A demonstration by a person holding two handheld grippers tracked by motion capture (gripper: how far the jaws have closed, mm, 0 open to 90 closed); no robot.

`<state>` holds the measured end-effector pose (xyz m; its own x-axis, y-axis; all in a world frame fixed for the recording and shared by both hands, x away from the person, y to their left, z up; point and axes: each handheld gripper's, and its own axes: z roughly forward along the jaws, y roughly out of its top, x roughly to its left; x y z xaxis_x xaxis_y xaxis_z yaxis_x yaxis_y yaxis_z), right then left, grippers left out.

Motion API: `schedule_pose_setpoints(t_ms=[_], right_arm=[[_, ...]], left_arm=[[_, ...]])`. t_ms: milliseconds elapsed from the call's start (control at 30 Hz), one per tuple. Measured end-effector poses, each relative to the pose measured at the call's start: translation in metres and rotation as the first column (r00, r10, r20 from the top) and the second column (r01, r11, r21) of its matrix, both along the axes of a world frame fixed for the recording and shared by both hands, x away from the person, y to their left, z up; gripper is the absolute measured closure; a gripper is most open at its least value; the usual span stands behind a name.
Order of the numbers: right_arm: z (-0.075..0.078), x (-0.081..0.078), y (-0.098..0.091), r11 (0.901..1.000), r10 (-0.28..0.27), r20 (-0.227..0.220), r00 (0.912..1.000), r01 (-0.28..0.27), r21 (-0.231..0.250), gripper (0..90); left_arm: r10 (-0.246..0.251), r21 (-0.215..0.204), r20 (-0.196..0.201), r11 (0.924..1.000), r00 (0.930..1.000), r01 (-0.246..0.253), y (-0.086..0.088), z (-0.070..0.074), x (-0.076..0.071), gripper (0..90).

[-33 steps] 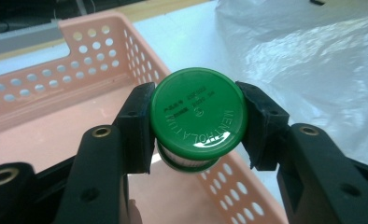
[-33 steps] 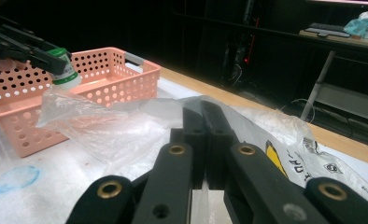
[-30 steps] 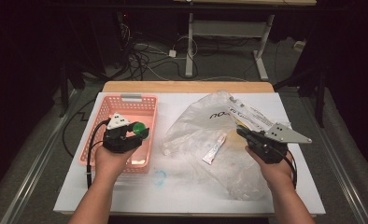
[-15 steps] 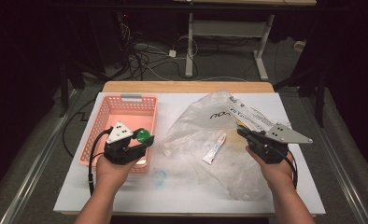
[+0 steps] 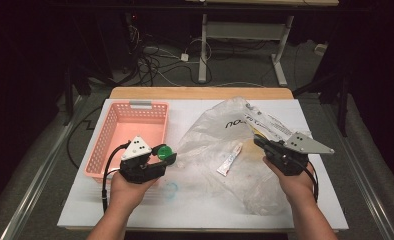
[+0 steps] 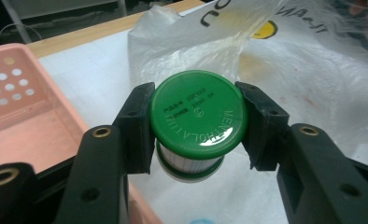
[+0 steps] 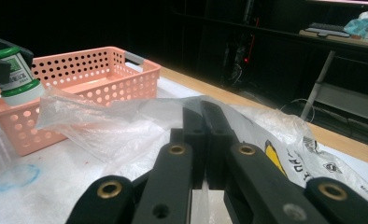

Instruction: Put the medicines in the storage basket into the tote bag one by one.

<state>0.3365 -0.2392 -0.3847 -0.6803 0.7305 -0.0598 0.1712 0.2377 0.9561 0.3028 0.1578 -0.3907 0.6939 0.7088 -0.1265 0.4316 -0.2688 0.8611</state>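
left gripper (image 6: pixel 196 123) grips green-capped jar (image 6: pixel 197 116); right gripper (image 7: pixel 203 140) pinches plastic bag (image 7: pixel 126 126).

Room dark. Beyond the desk (image 5: pixel 195 93): grey floor (image 5: pixel 245 70), tangled cables (image 5: pixel 155 60), and a white-legged table frame (image 5: pixel 245 37).

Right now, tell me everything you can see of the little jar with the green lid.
The jar is small and round, with a glossy green screw lid embossed MENTHOLATUM and a white ribbed body with a green band at its base. The lid is on. The left gripper clamps it by the lid, one jaw on each side, lifted off the table between the pink basket and the plastic bag. Nothing else touches it.
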Motion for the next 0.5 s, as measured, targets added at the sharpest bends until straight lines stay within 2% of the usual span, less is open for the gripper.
schedule_pose_setpoints(t_ms=[500], right_arm=[[-0.001, 0.000, 0.002, 1.0000, 0.006, -0.002, 1.0000, -0.006, -0.003, 90.0]], left_arm=[[-0.085, 0.003, 0.014, 0.9964, 0.9963, 0.085, -0.029, 0.000, -0.010, 49.8]])
